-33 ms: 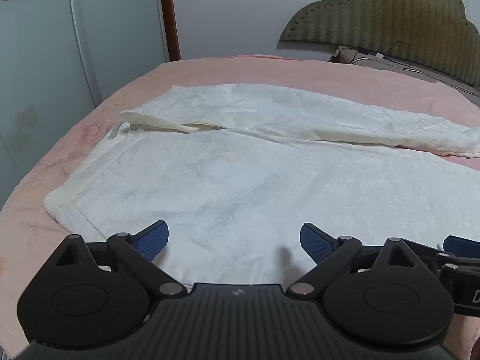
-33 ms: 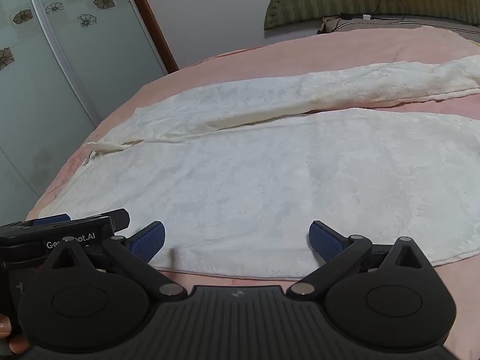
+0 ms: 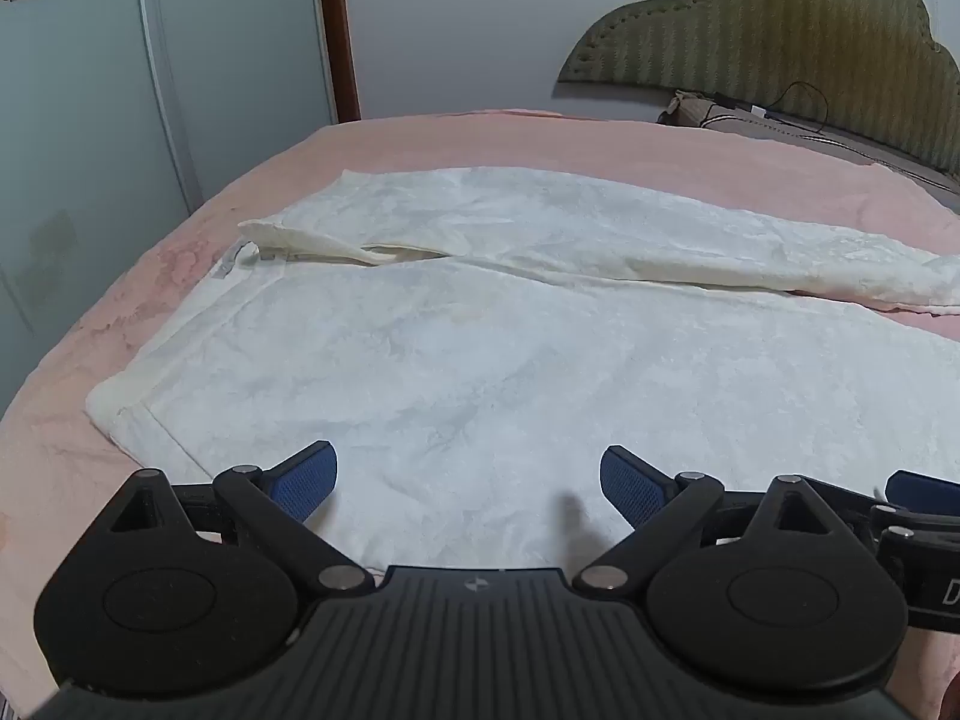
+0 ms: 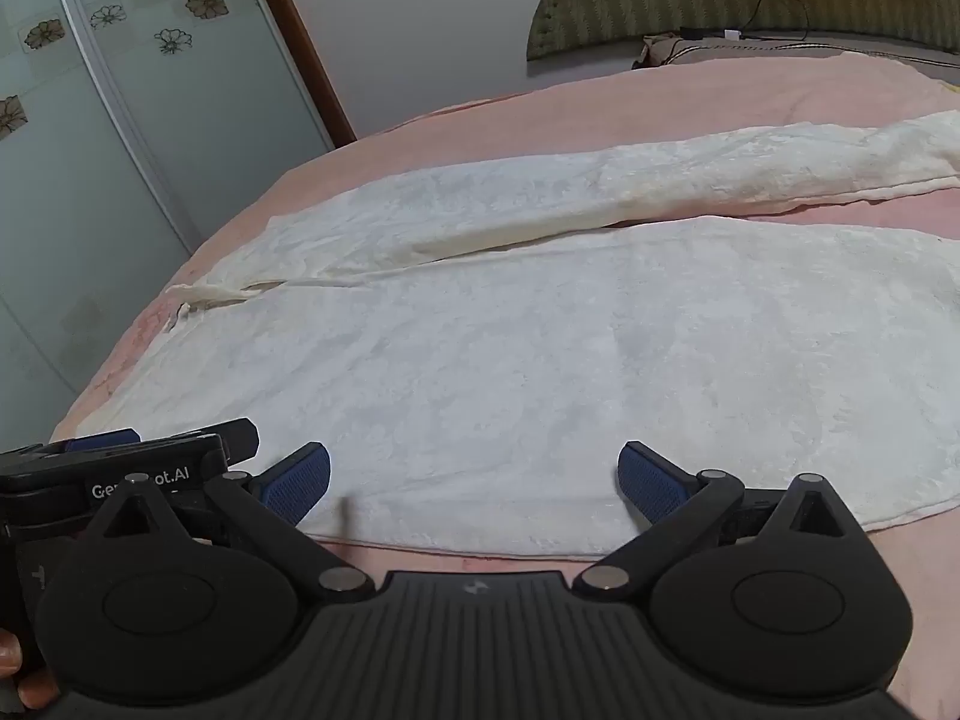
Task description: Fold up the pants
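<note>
Holding both claws low over the near edge of the bed (image 3: pixel 420 144), you have the white pants (image 3: pixel 510 348) spread flat across the pink sheet in front of you. In the left wrist view your left claw (image 3: pixel 468 474) sits at the bottom of the frame with its blue pads wide apart and nothing between them, hovering over the waistband end of the pants, which fills the centre. One leg runs off toward the right edge of the frame; the other lies beyond it, slightly rumpled, reaching toward the upper right. In the right wrist view your right claw (image 4: pixel 474 474) is likewise spread apart and gripping nothing, poised over the near hem of the pants (image 4: pixel 540 360) along the lower centre. Your left claw's body shows at the lower left of that frame, just beside the right one. A green padded headboard (image 3: pixel 780 30) stands at the upper right, and frosted wardrobe doors (image 4: pixel 120 120) with flower decals fill the upper left.
</note>
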Demonstrator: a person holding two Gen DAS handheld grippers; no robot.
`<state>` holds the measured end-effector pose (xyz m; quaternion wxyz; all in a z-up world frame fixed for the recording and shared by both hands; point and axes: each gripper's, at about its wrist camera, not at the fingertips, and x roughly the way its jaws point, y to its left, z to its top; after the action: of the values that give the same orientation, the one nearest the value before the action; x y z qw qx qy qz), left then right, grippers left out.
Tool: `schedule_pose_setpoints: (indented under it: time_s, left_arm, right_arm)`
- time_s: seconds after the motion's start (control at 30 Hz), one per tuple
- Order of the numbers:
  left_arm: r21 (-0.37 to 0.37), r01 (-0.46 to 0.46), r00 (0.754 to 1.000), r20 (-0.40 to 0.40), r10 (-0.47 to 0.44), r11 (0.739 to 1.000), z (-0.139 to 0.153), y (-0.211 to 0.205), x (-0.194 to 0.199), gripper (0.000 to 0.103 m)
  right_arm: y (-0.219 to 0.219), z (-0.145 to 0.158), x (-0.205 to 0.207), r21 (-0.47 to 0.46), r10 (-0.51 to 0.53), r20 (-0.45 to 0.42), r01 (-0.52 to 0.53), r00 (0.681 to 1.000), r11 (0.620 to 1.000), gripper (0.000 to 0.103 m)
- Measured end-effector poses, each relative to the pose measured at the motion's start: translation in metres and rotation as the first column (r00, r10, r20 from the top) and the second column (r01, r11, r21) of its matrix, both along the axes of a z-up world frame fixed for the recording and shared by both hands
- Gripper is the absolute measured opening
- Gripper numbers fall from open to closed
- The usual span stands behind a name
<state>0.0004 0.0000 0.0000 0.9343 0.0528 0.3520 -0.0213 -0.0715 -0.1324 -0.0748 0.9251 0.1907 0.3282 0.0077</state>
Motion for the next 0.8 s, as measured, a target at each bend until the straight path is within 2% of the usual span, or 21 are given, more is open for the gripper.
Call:
schedule_pose_setpoints:
  time_s: [0.37,0.43,0.8]
  left_arm:
    - [0.010,0.009,1.000,0.008,-0.009,1.000,-0.003,-0.006,-0.005,0.096]
    - [0.011,0.010,1.000,0.010,-0.010,1.000,-0.003,-0.006,-0.005,0.096]
    - [0.017,0.008,1.000,0.006,-0.009,1.000,-0.004,-0.005,-0.004,0.096]
  right_arm:
    - [-0.018,-0.001,0.000,-0.024,0.051,-0.013,-0.052,0.999,0.998,0.103]
    - [0.004,-0.003,-0.003,-0.054,0.026,-0.004,-0.026,1.000,0.998,0.103]
    - [0.004,-0.005,-0.004,-0.056,0.029,0.002,-0.029,1.000,0.998,0.103]
